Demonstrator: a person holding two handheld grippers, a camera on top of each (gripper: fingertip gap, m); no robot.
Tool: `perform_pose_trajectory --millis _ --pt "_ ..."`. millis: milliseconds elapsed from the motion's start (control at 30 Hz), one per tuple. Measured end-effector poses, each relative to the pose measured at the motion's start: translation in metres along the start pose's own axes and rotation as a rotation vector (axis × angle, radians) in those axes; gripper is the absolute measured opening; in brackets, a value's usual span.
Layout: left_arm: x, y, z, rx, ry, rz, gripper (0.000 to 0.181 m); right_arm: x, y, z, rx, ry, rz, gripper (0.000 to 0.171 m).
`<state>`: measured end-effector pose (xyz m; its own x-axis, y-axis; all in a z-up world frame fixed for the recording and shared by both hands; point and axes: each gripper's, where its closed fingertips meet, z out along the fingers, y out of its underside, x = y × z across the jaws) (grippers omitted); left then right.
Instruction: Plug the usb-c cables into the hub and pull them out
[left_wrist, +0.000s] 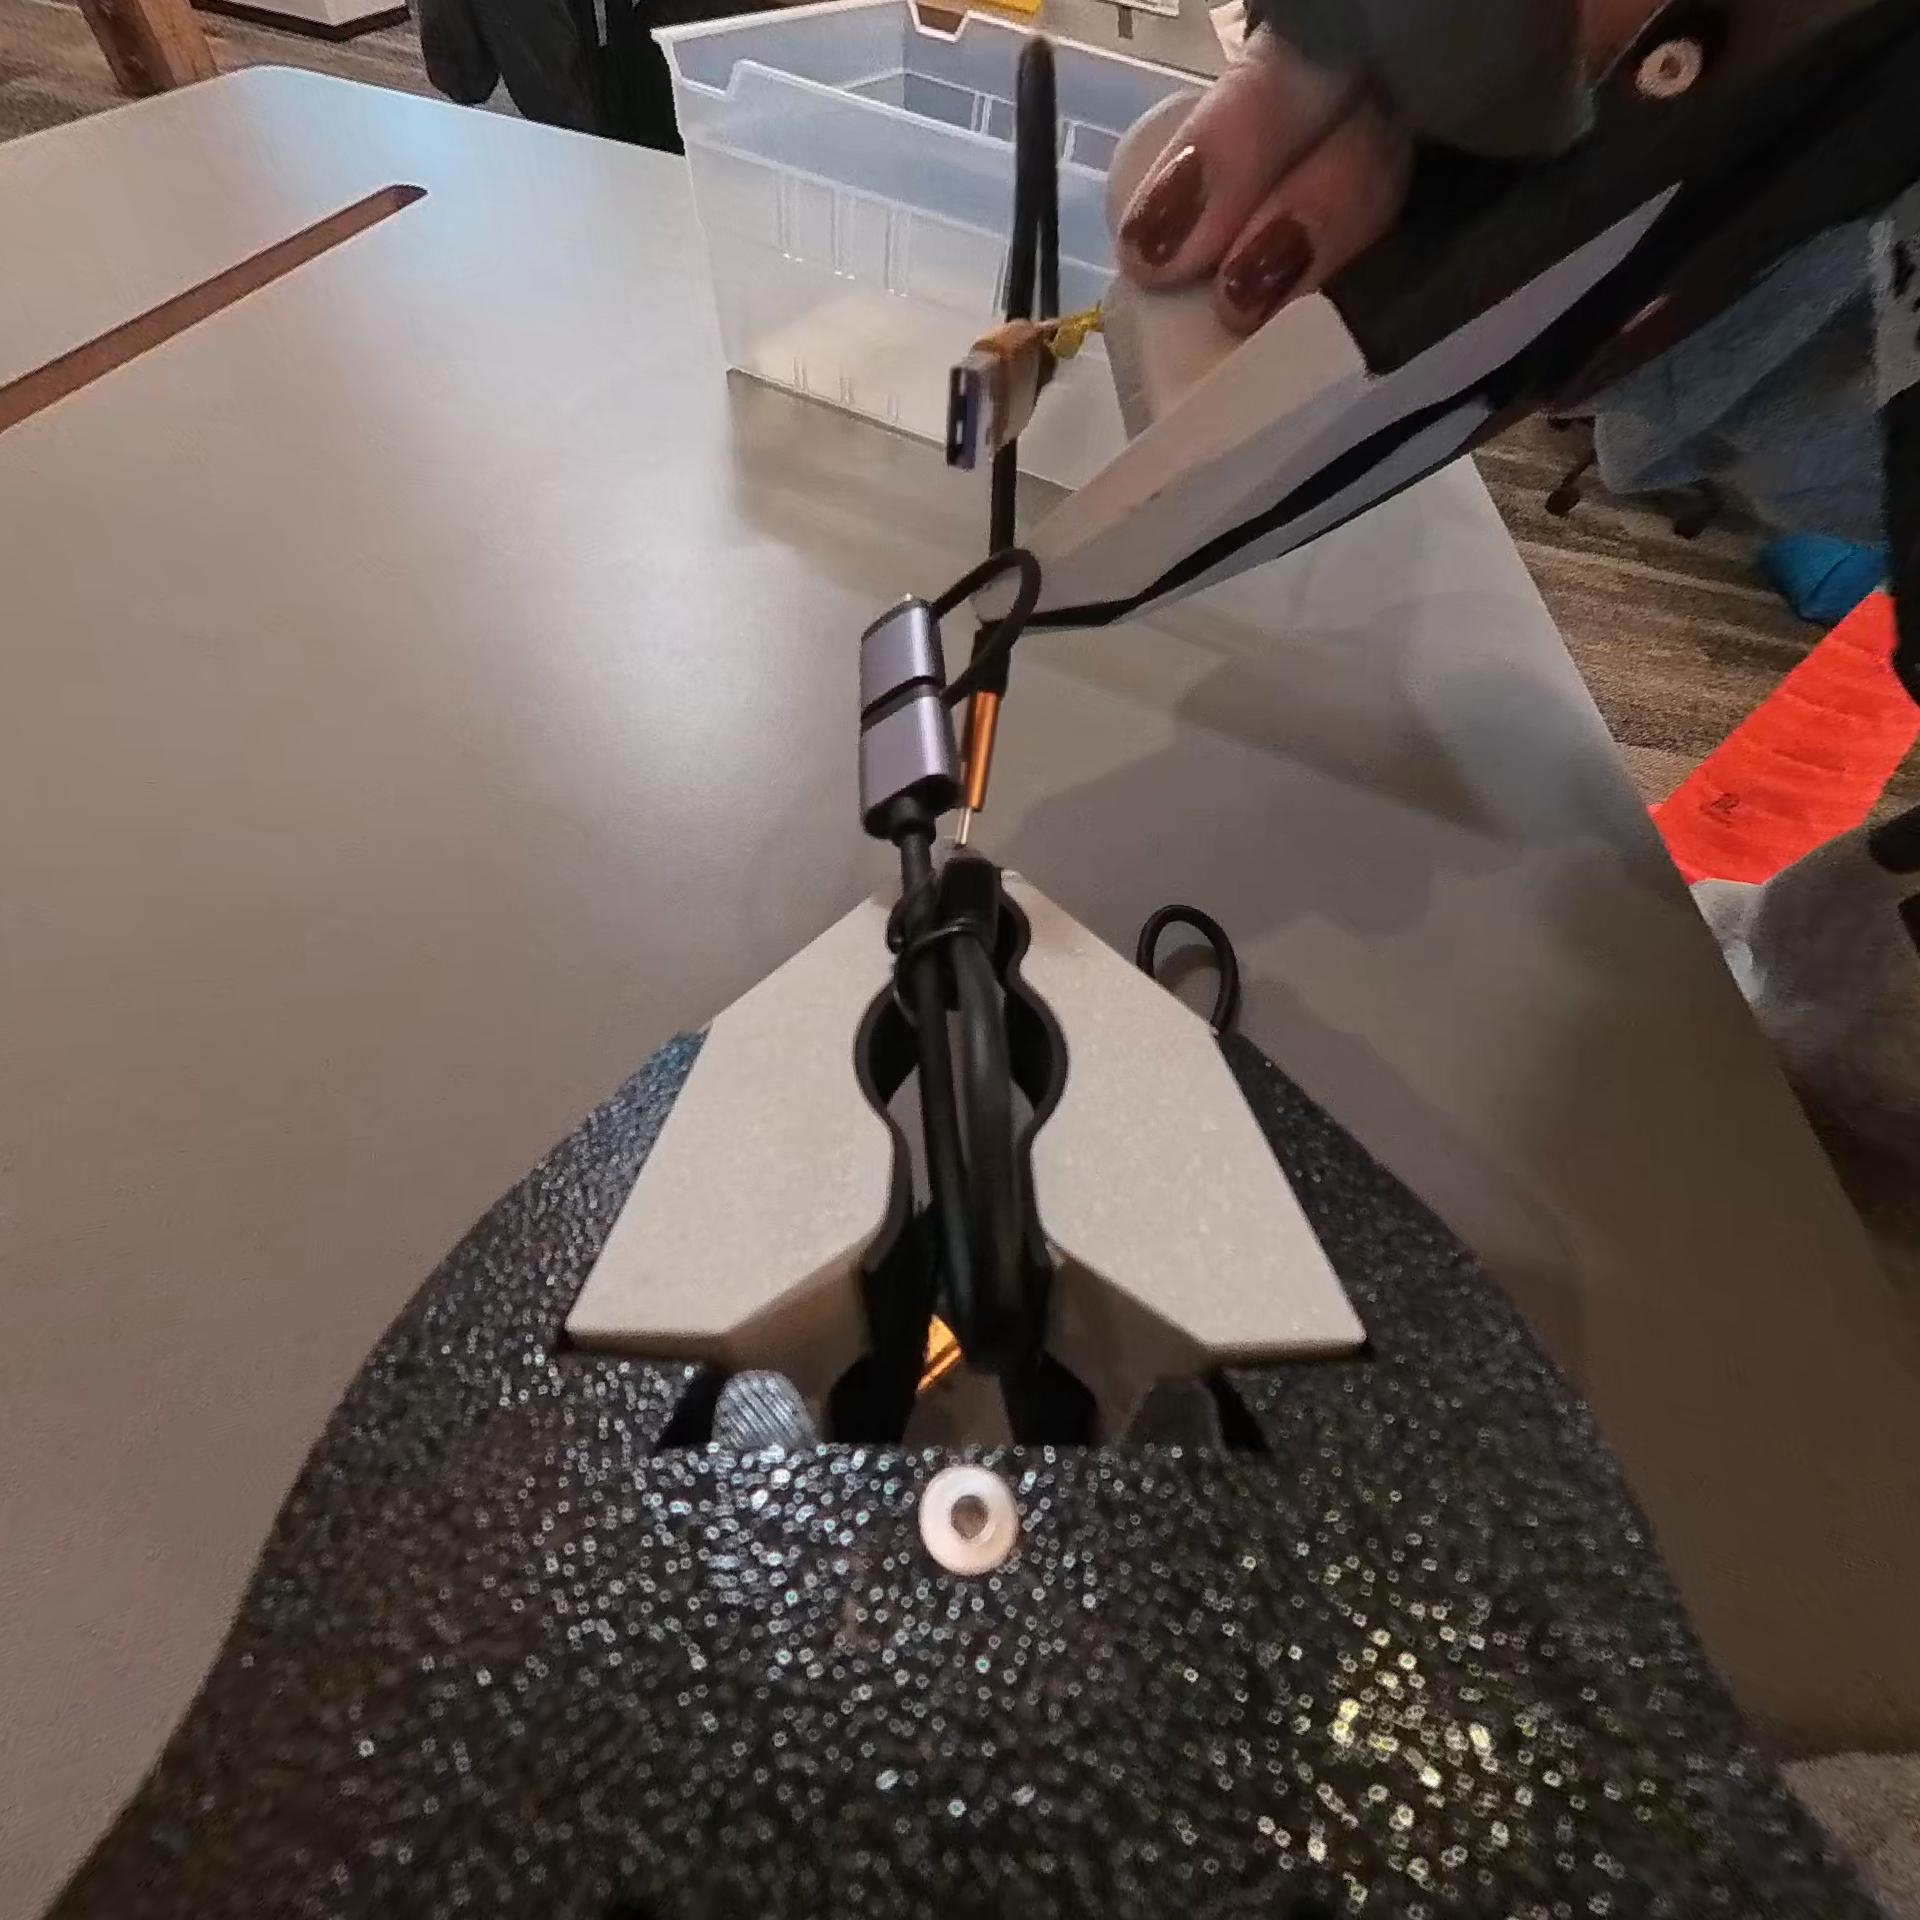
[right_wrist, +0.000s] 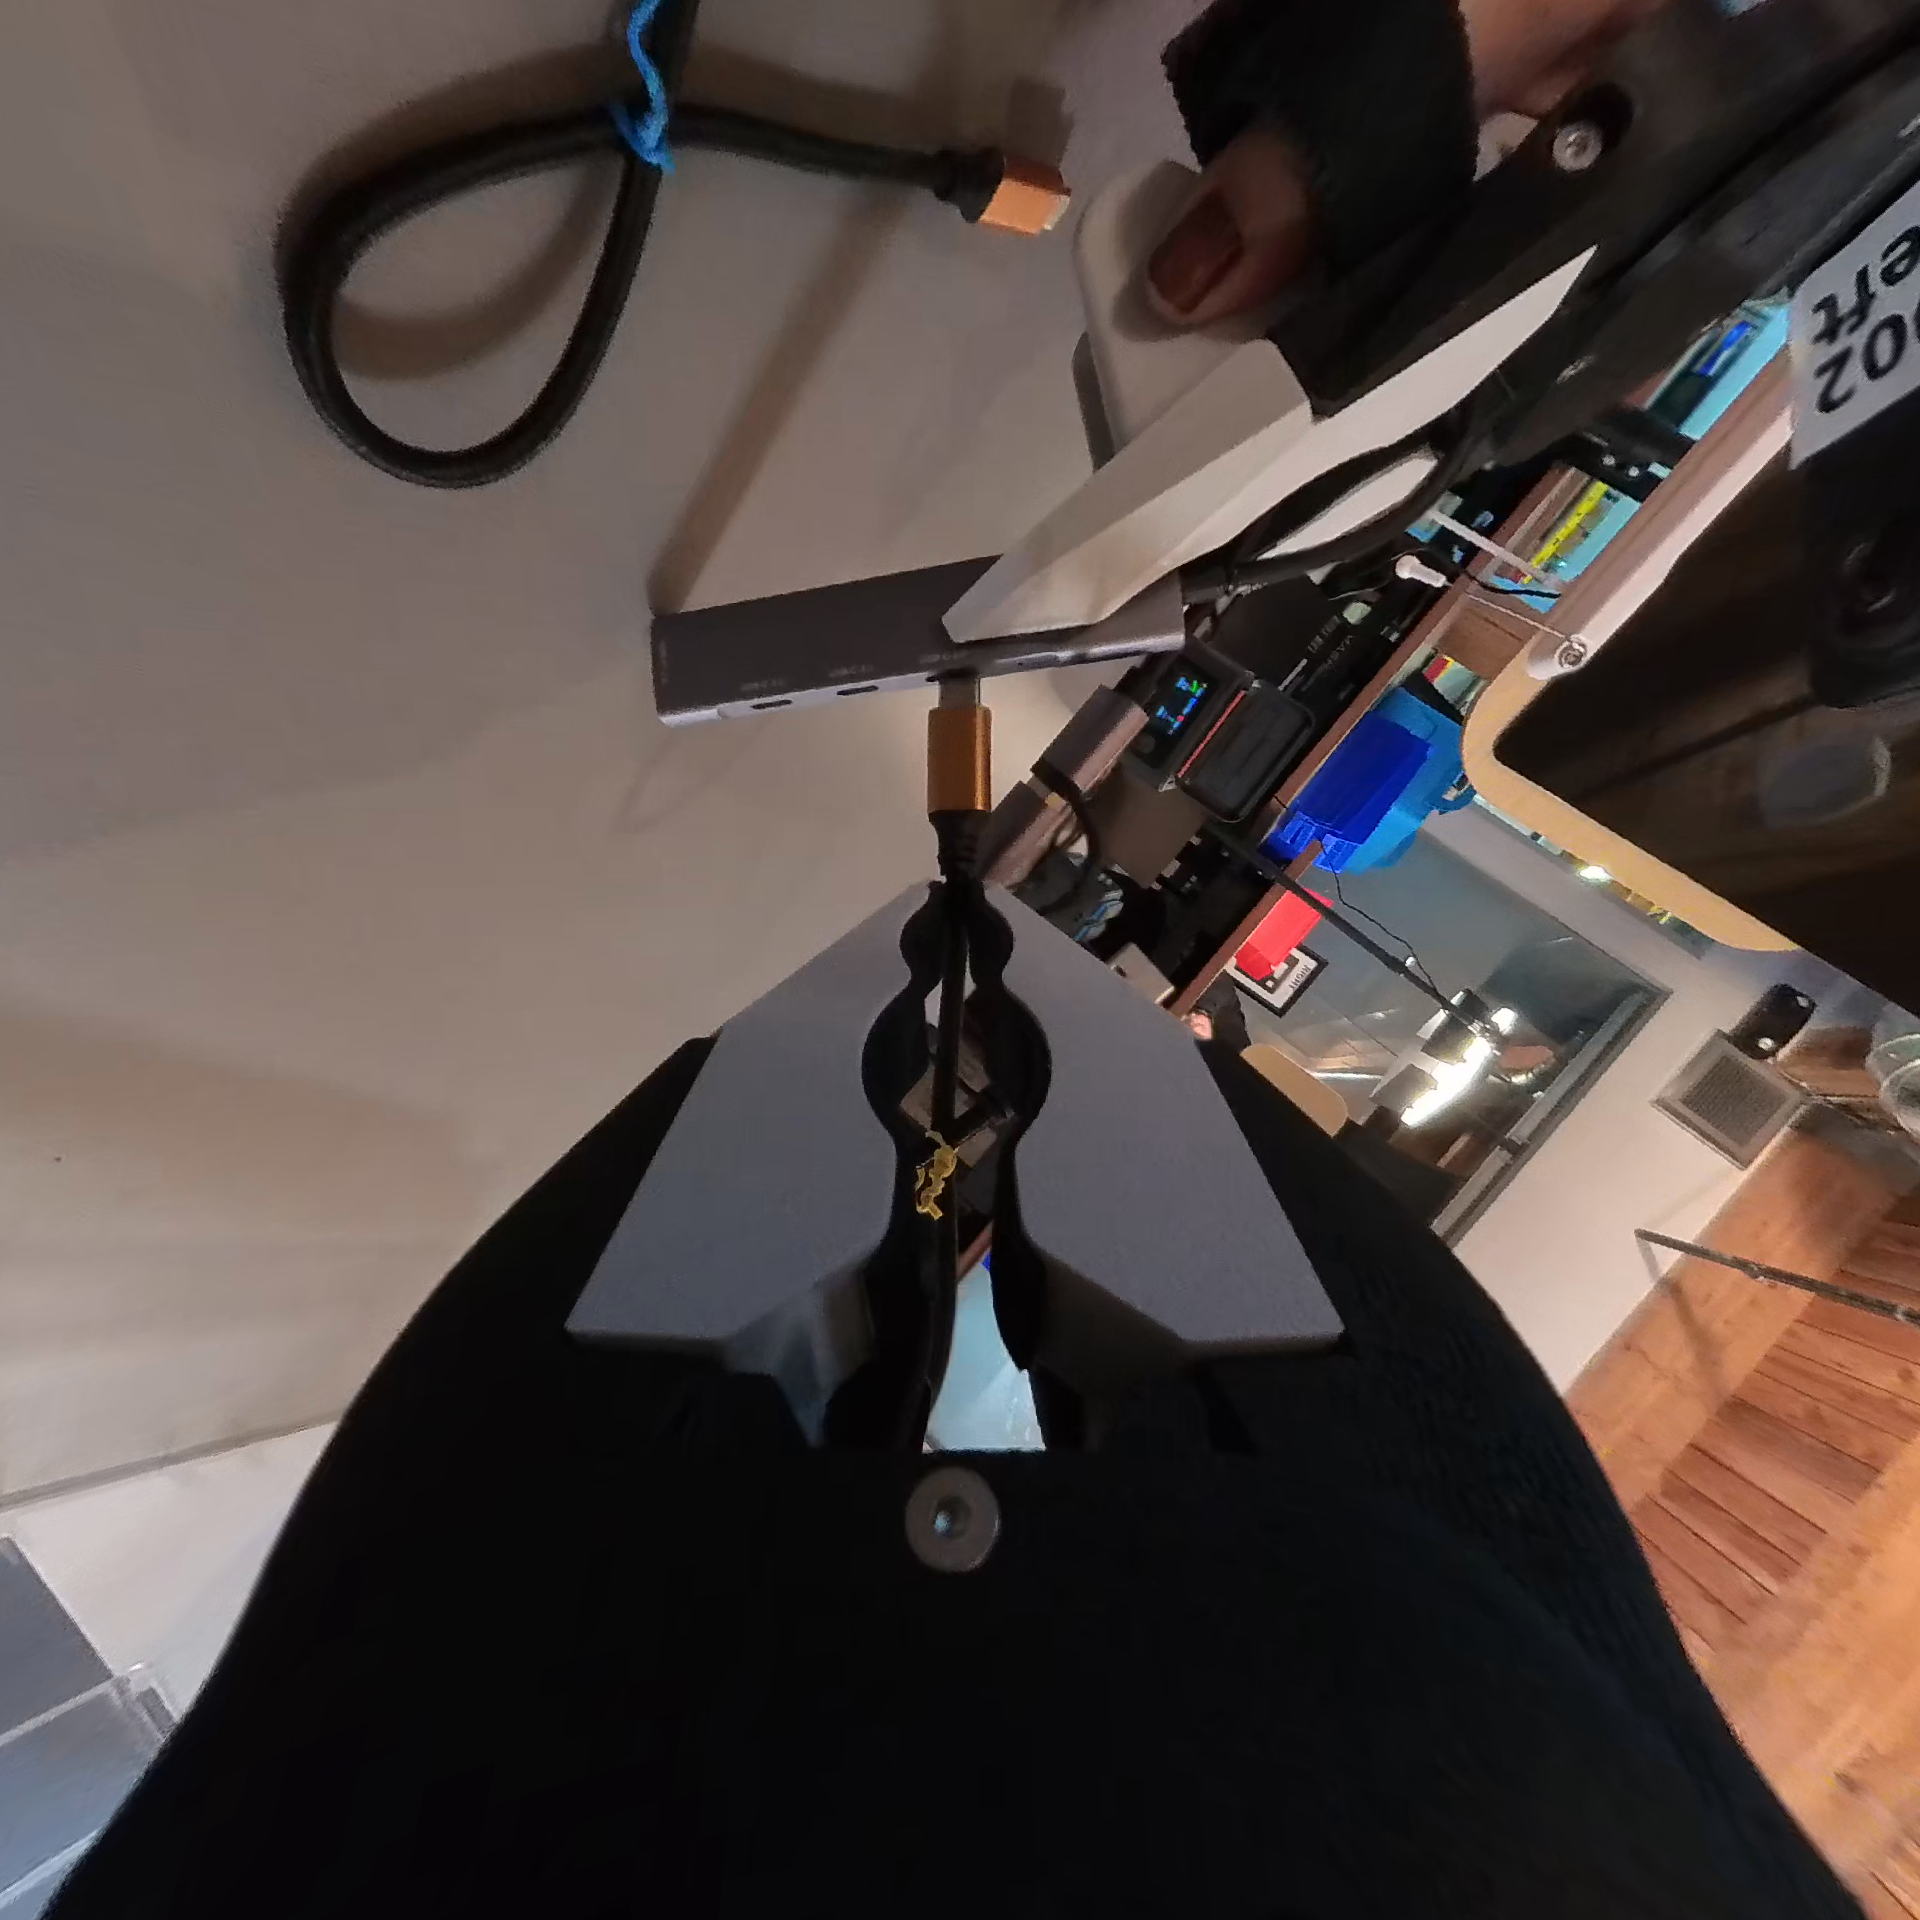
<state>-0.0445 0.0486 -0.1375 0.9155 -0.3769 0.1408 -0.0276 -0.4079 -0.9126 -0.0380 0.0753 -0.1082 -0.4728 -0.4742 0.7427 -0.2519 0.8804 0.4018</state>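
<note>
My left gripper (left_wrist: 961, 894) is shut on the grey hub (right_wrist: 821, 649), which shows only edge-on at my fingertips in the left wrist view. The hub's black lead with grey connectors (left_wrist: 902, 717) runs through the finger gap. My right gripper (right_wrist: 951, 894) is shut on a black cable just behind its orange USB-C plug (right_wrist: 958, 748). The plug's metal tip sits at a port on the hub's side, still partly showing. The same plug (left_wrist: 982, 743) points down at the hub in the left wrist view, below the right gripper (left_wrist: 1013, 597). The left gripper (right_wrist: 1070, 613) clamps the hub's right half.
A second black cable (right_wrist: 457, 312) with an orange plug and a blue tie lies looped on the table beyond the hub. The held cable's USB-A end (left_wrist: 982, 416) dangles in the air. A clear plastic bin (left_wrist: 831, 208) stands at the table's (left_wrist: 416, 727) far side. The table edge runs along the right. There is about 5 centimetres between the tips of the two grippers.
</note>
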Motion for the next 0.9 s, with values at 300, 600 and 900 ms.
perform_pose_trajectory --millis 300,600,900 --pt "0.0014 0.0000 0.0009 -0.001 0.005 0.003 0.008 -0.0003 -0.0003 -0.0001 0.007 -0.011 -0.013 0.002" --pt "0.0025 -0.0004 0.0019 -0.002 0.011 0.003 0.008 -0.0011 -0.0002 -0.0011 0.004 -0.020 -0.034 0.002" --pt "0.0028 -0.0008 0.0024 -0.004 0.010 0.007 0.007 -0.0011 -0.0015 -0.0020 0.010 -0.034 -0.061 0.001"
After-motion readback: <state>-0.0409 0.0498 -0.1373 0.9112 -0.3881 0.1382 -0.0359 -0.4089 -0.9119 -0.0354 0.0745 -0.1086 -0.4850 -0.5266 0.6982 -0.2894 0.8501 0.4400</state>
